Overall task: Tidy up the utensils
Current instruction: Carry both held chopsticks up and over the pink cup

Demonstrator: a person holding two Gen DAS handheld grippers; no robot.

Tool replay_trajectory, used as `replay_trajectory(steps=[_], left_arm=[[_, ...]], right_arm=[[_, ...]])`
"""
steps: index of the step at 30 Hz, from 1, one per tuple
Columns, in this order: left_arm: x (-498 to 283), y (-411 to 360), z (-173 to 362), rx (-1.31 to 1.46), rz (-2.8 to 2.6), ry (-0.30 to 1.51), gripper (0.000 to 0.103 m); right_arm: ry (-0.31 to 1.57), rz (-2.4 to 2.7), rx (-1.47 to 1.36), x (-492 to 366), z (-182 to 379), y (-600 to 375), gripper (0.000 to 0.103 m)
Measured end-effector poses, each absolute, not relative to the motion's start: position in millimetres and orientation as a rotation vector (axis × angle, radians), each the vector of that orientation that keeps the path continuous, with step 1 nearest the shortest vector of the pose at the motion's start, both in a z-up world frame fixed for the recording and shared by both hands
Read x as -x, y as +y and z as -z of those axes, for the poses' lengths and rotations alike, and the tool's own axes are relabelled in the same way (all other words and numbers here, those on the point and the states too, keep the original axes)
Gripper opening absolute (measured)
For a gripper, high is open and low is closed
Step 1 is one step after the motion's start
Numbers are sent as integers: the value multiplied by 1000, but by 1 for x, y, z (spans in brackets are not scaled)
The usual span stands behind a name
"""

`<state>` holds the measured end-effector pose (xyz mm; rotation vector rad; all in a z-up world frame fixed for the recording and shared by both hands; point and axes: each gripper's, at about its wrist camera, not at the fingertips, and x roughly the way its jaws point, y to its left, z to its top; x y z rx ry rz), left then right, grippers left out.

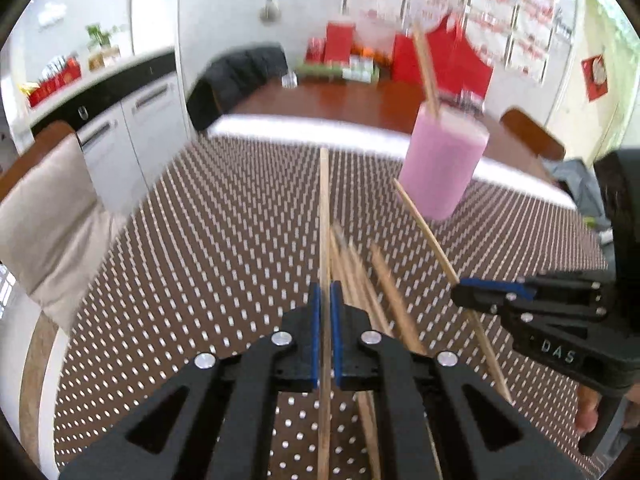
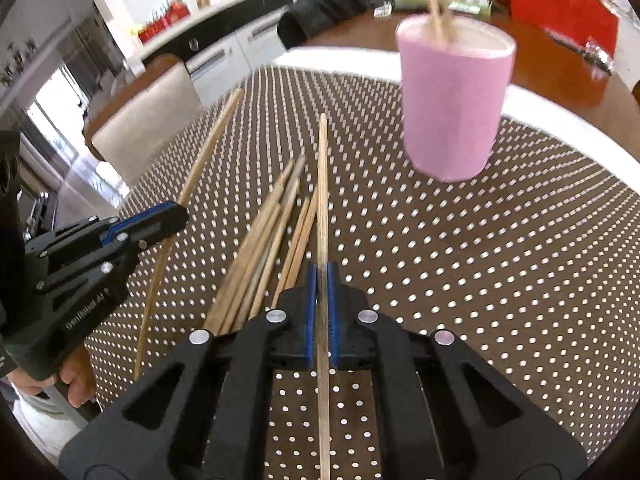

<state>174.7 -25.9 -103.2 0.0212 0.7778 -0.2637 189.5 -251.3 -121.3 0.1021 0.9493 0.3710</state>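
Chopsticks point(image 2: 264, 256) loose in a heap mid-tablecloth point(image 2: 480, 260), long axes pointing toward pink cup point(image 2: 452, 108) near far edge. Left gripper point(image 1: 326, 292) clamped on one chopstick point(image 1: 323, 208), stick running forward along fingers. Right gripper point(image 2: 322, 272) likewise clamped on another chopstick point(image 2: 322, 184). Cup ahead and right of both; right gripper nearer. Heap below, between grippers.

White cabinets point(image 1: 132, 128) under a dark counter point(image 1: 100, 80), a cushioned chair point(image 1: 52, 208), and a white wall point(image 1: 224, 12) behind.
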Motion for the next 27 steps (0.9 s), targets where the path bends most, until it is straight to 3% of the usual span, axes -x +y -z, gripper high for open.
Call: replay_trajectory(steps=[27], left_arm=[[-167, -90, -2, 137, 341, 150, 6]], right_arm=[[378, -326, -255, -164, 17, -309, 6]])
